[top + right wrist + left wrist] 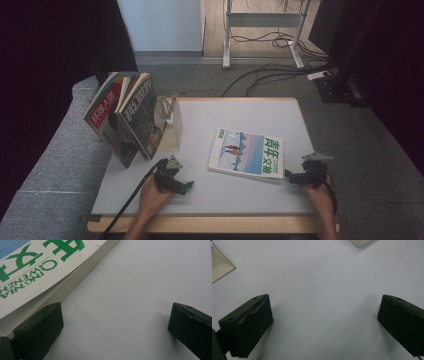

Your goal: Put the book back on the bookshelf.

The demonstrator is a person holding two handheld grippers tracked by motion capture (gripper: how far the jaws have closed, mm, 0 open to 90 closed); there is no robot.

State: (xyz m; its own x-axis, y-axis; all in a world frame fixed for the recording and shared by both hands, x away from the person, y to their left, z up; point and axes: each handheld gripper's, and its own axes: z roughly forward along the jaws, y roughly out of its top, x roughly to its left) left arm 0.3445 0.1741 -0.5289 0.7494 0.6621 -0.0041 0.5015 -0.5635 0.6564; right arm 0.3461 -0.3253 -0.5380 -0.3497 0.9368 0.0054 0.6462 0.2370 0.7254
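A magazine (246, 153) with green characters and a blue-and-white cover lies flat on the white table (240, 195), right of centre. My right gripper (289, 175) rests at the magazine's near right corner, open, its left jaw against the page edges of the magazine (37, 280). My left gripper (187, 187) sits on the table near the front left, open, with bare table between its jaws (324, 315). Two magazines (127, 117) stand upright against a white bookend (170, 122) at the table's left.
Grey fabric (55, 165) borders the table on the left. Beyond the far edge are a carpeted floor, cables (270, 75) and white desk legs (227, 35). A dark curtain hangs at both sides.
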